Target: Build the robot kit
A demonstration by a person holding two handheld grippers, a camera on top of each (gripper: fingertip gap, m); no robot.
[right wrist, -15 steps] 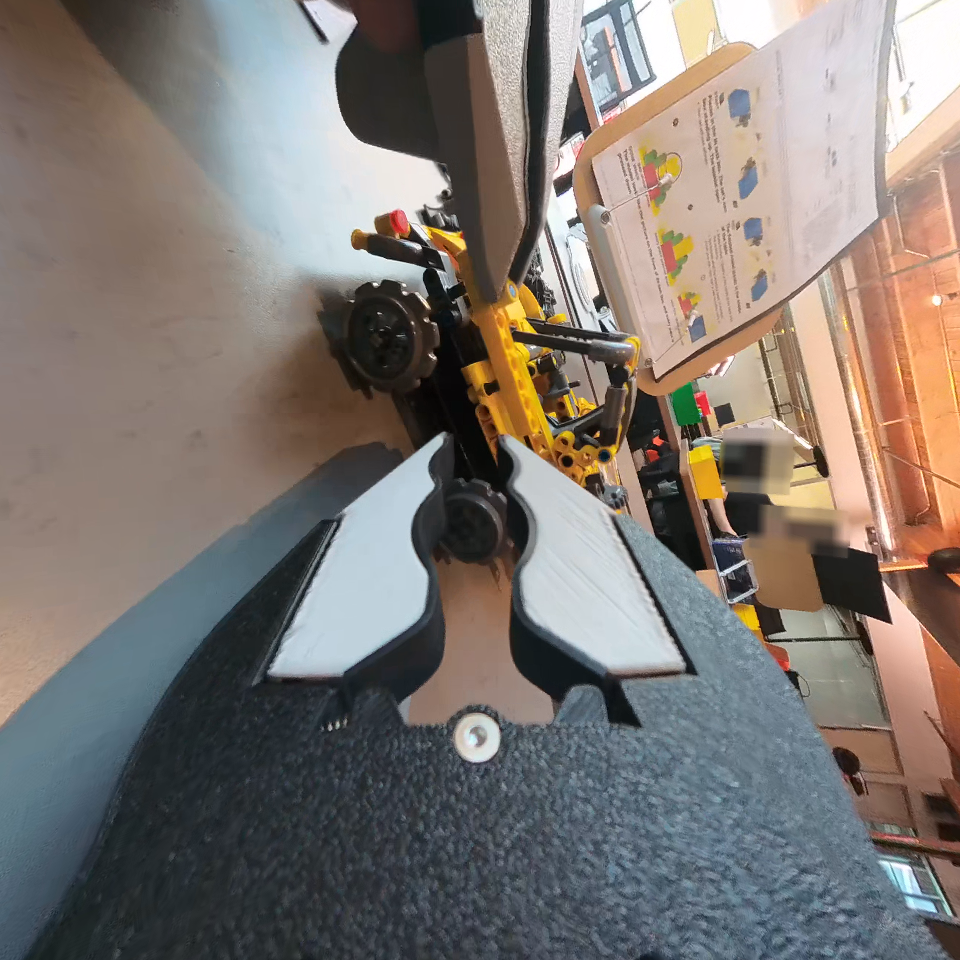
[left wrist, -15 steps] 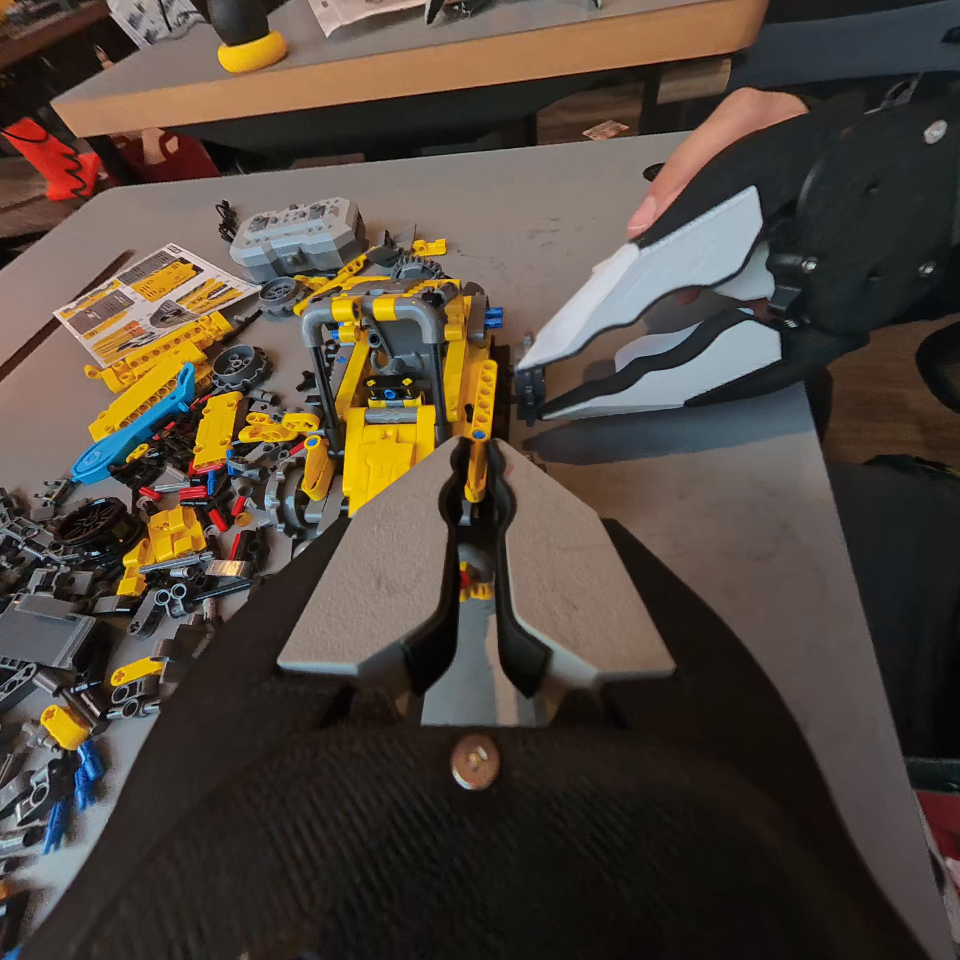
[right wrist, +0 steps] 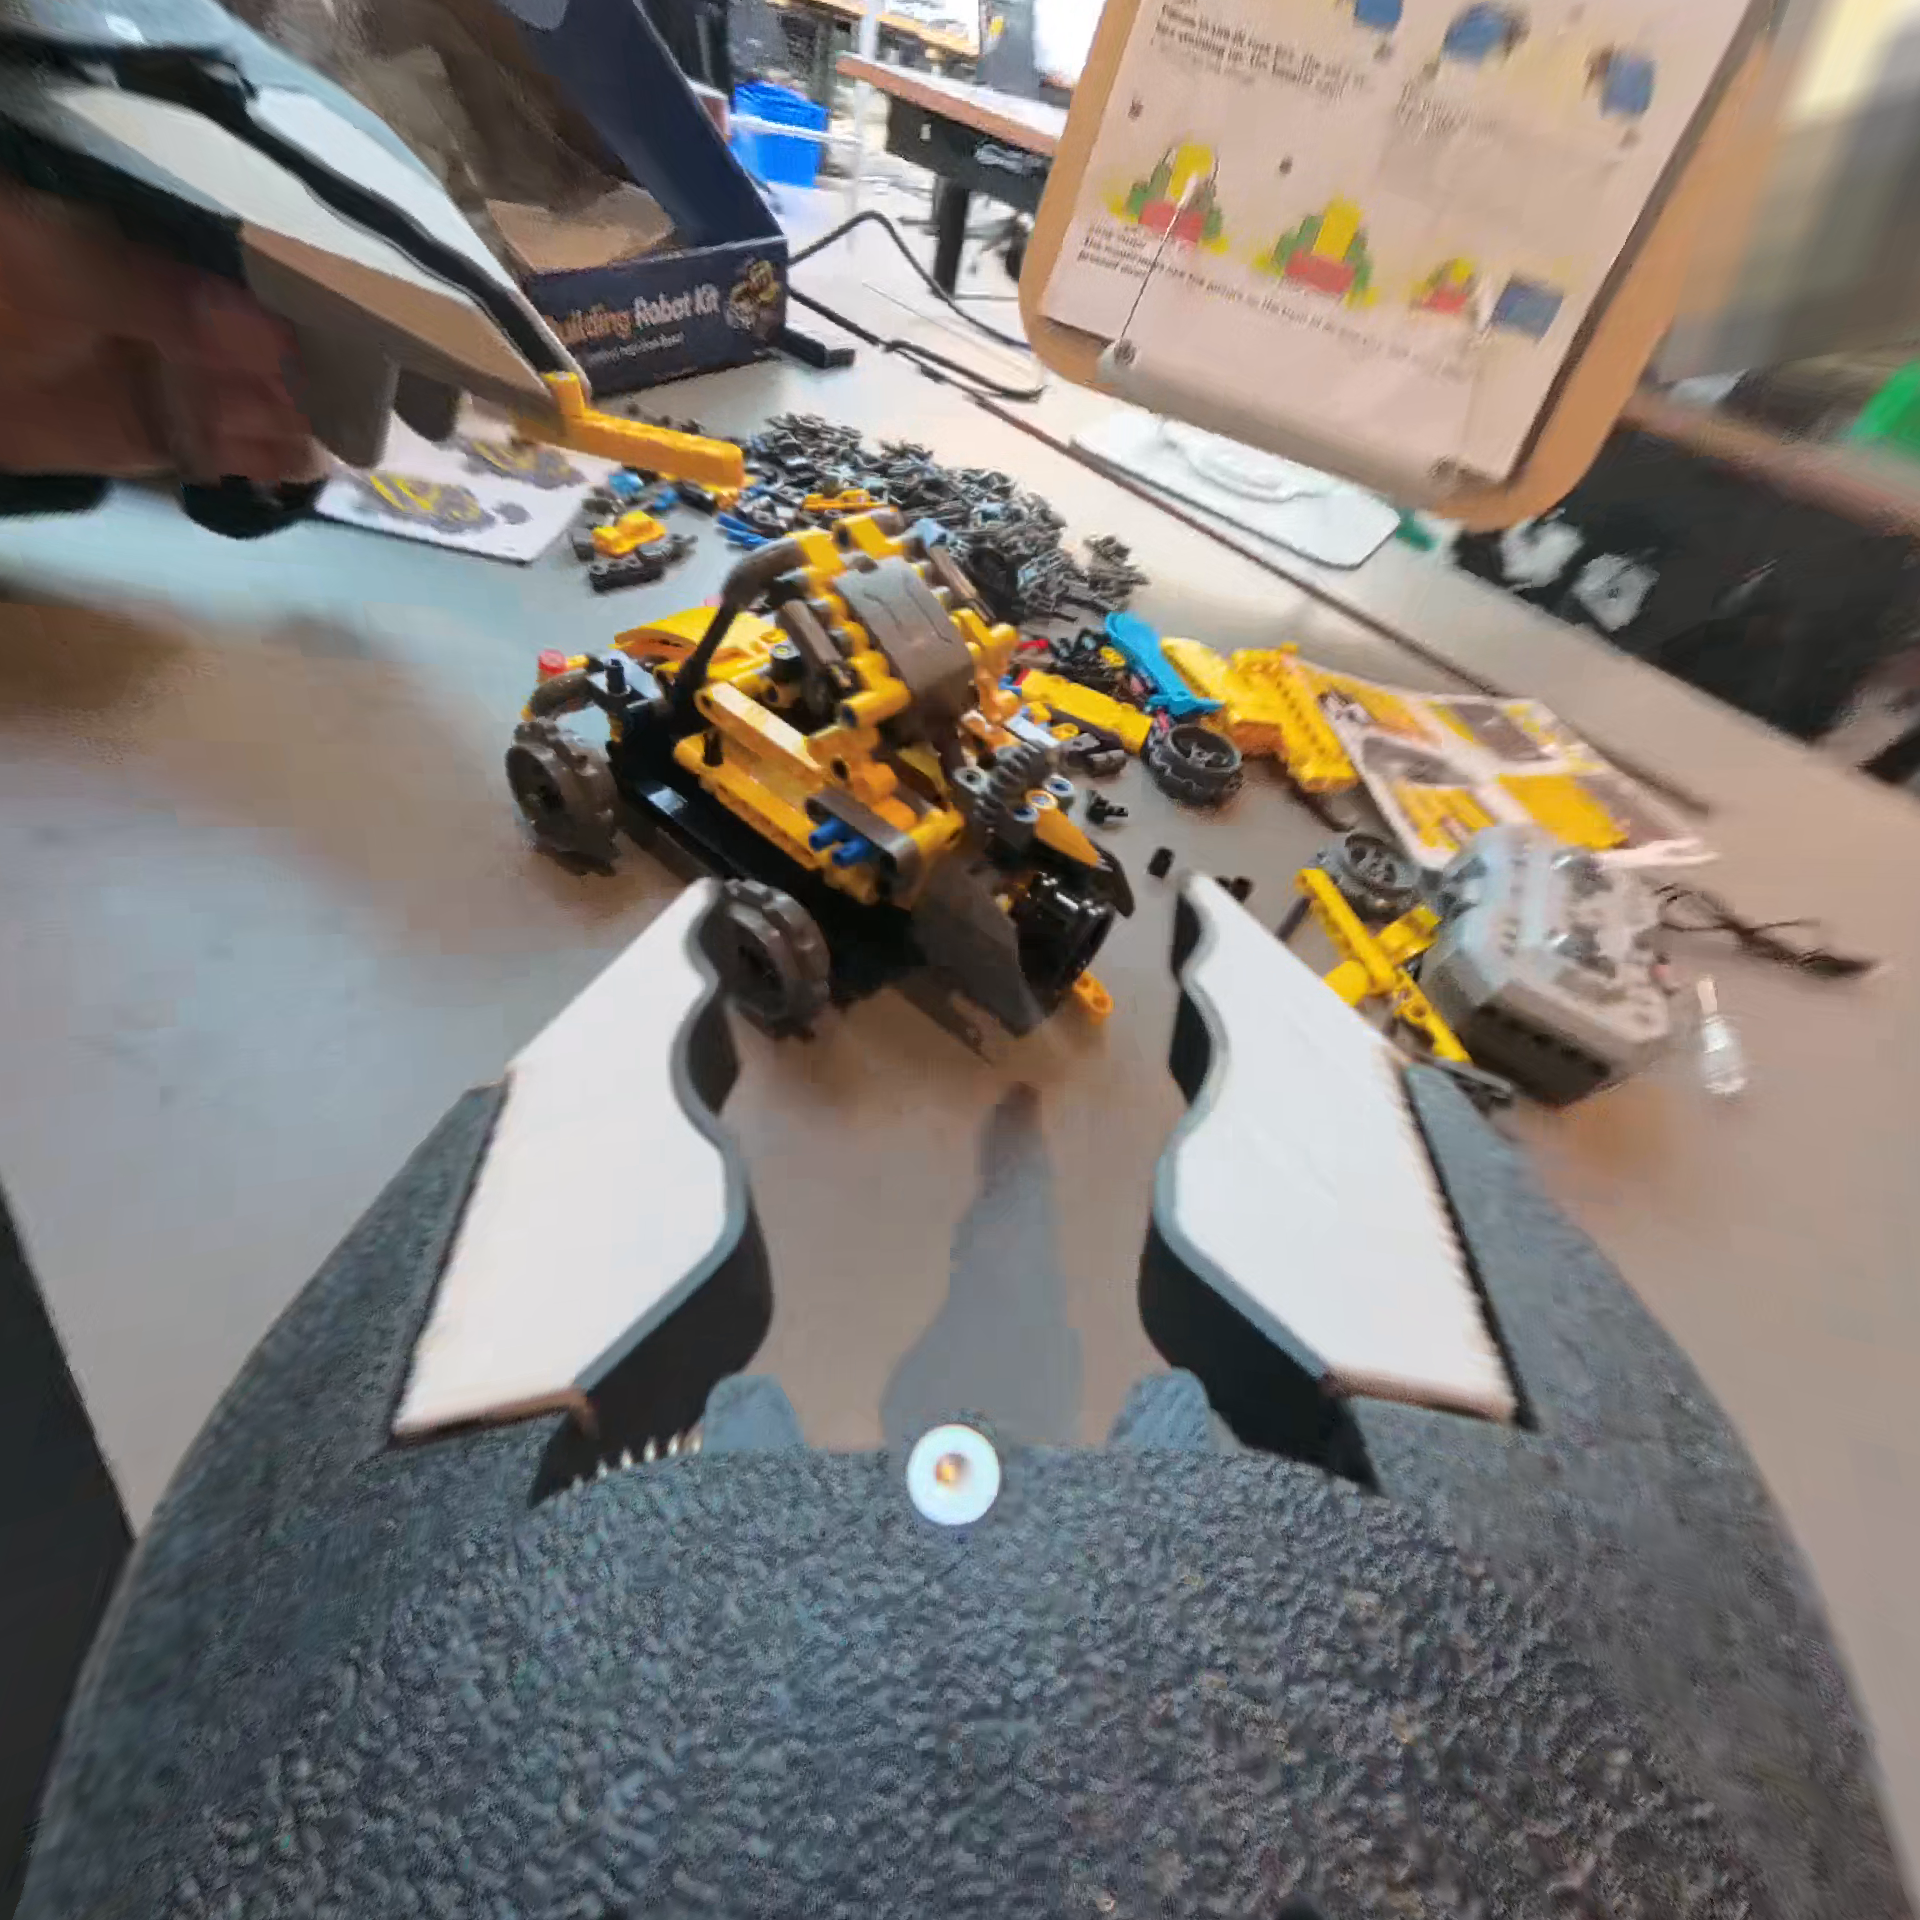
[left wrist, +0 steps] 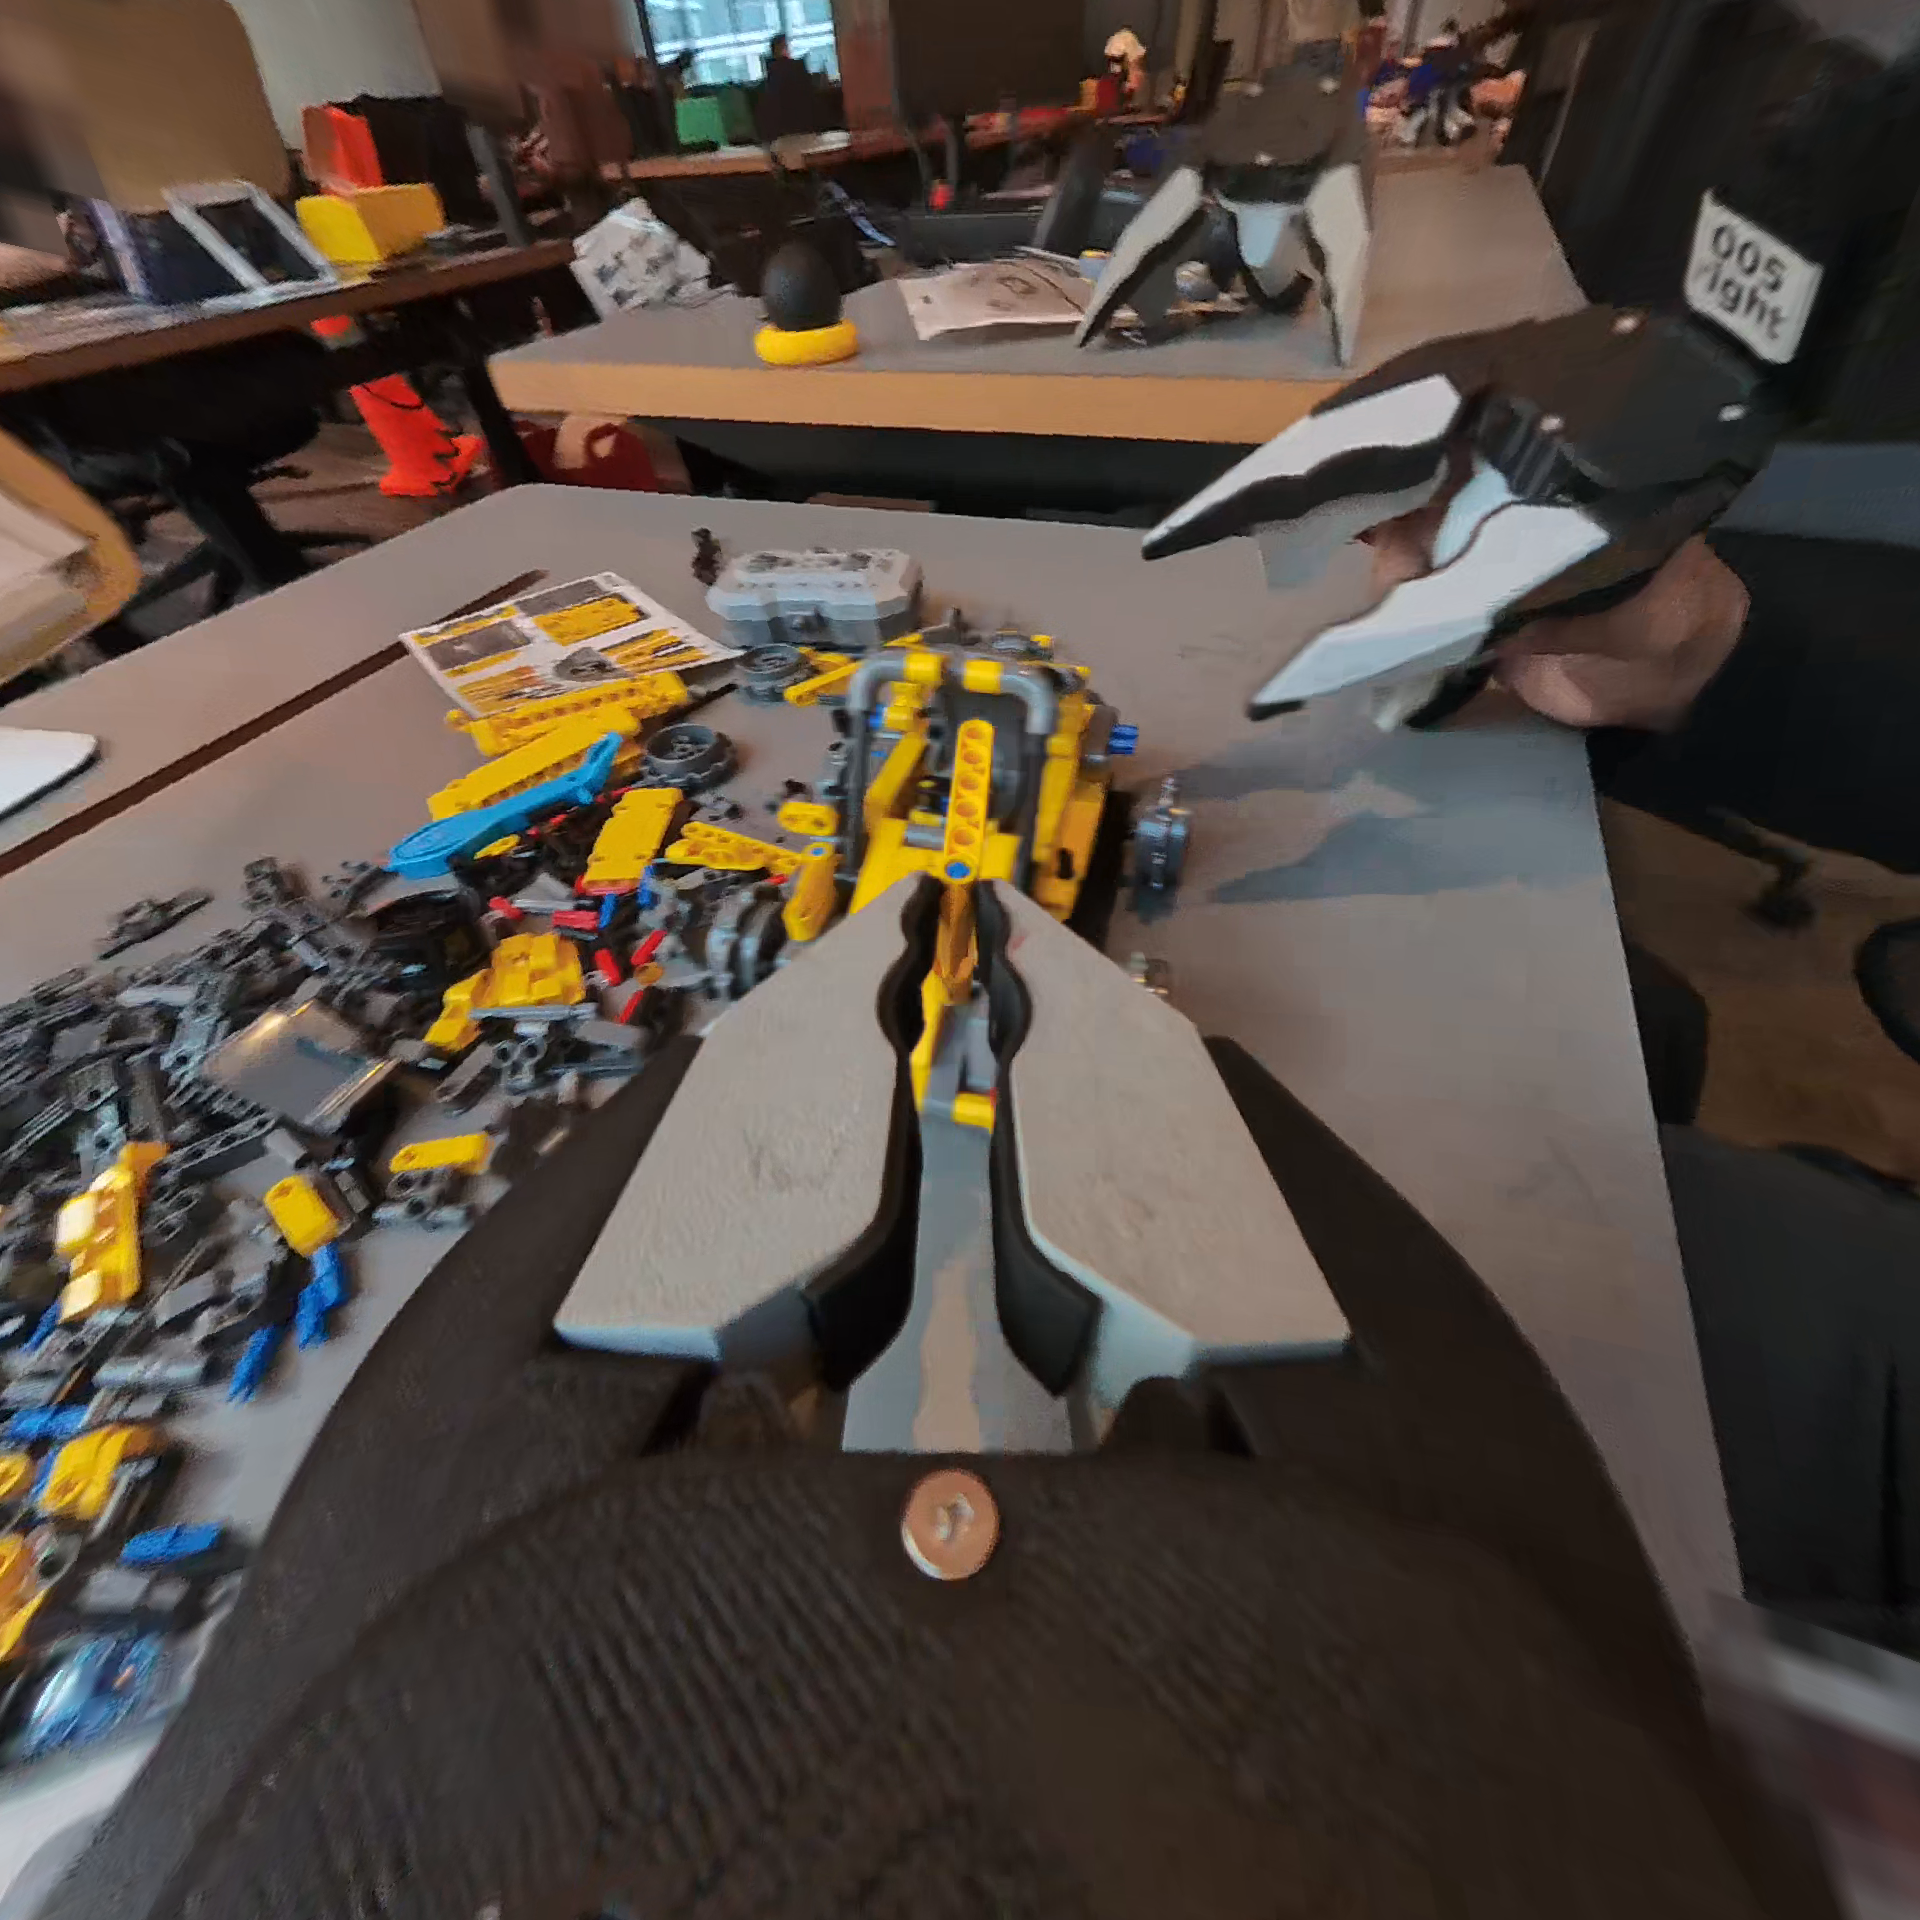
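Jaws of the left gripper (left wrist: pixel 951 914) are pinched on a yellow holed beam (left wrist: pixel 966 805), lifted clear of the table; in the right wrist view that beam (right wrist: pixel 644 442) juts from the tips at about ten o'clock. The right gripper (right wrist: pixel 945 914) stands wide apart and holds nothing, hovering just short of the yellow model vehicle (right wrist: pixel 831 769), which rests on the grey table (left wrist: pixel 1403 1039).

Only the beam's end appears to be caught, so a jolt could probably twist it loose and drop it among the loose parts (left wrist: pixel 312 1039) at nine o'clock of the vehicle, where it would be hard to pick out. Beyond the vehicle at twelve o'clock sit a grey battery box (left wrist: pixel 816 592) and a printed leaflet (left wrist: pixel 561 644). A blue tool (left wrist: pixel 499 821) lies among yellow pieces.
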